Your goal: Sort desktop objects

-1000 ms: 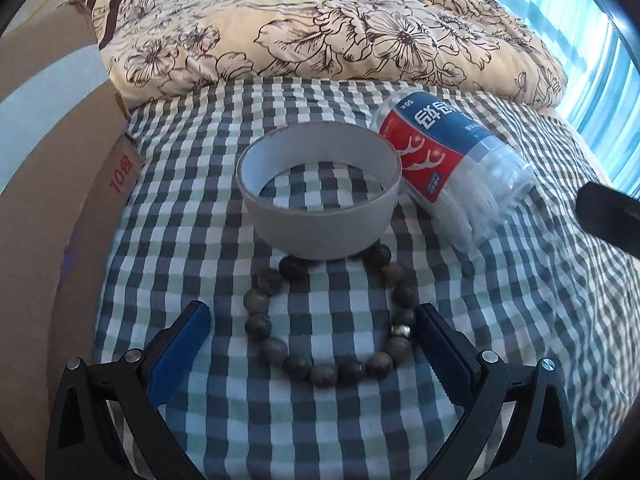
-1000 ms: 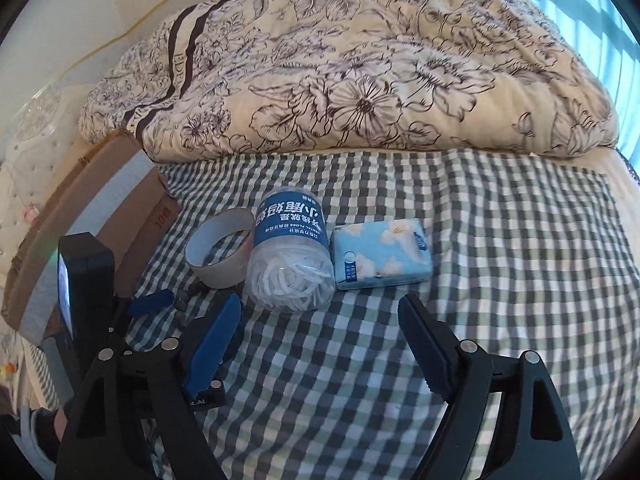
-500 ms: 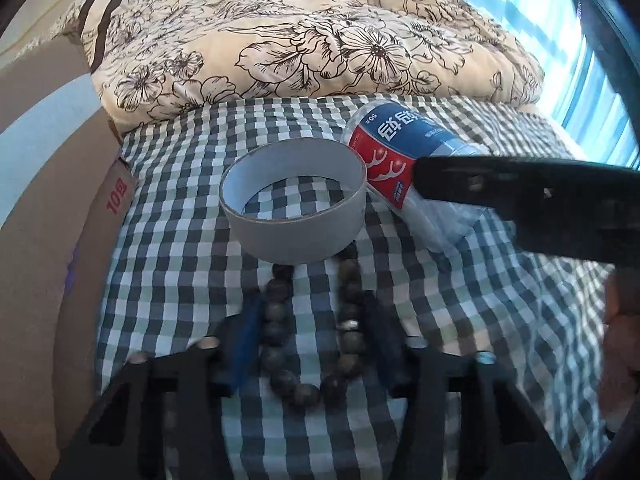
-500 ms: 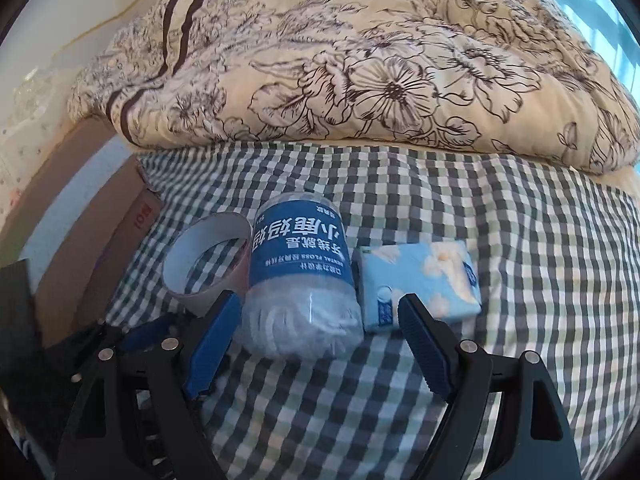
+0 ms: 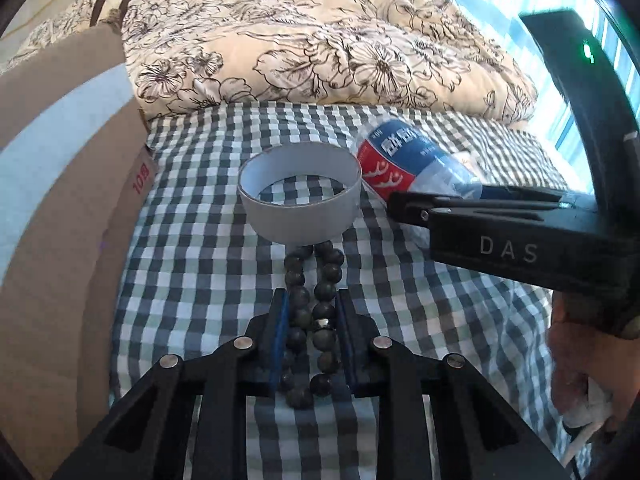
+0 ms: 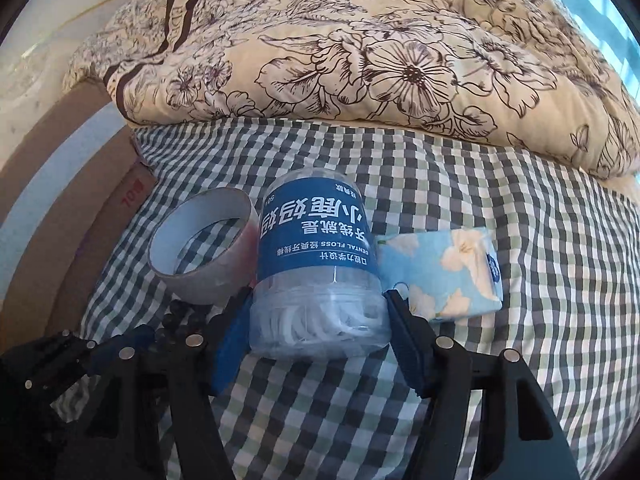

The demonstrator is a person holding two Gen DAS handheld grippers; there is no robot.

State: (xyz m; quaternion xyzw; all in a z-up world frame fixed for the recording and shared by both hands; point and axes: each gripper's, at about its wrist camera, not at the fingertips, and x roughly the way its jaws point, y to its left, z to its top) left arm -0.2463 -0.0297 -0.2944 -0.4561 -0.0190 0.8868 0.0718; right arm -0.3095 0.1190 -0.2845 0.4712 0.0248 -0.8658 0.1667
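Note:
A dark bead bracelet [image 5: 331, 270] lies on the checked sheet, squeezed into a narrow loop. My left gripper [image 5: 311, 296] is shut on it, with a blue pad on each side of the beads. Just beyond the loop stands a white tape roll [image 5: 298, 200]. A clear dental floss jar [image 6: 316, 240] with a blue label lies on its side. My right gripper [image 6: 318, 300] is shut on its clear lower end, fingers pressing both sides. In the left wrist view the same jar [image 5: 404, 160] is partly hidden behind the right gripper's black body [image 5: 500, 240].
A blue floral tissue pack [image 6: 440, 272] lies right of the jar, touching it. The tape roll [image 6: 200, 256] sits to the jar's left. A cardboard box [image 5: 60, 220] borders the sheet's left side. A flowered quilt [image 6: 360, 60] is heaped behind. A hand [image 5: 572, 360] holds the right gripper.
My left gripper closed on the bracelet, pressing the round loop narrow. My right gripper moved forward to the floss jar and its fingers closed in against its sides.

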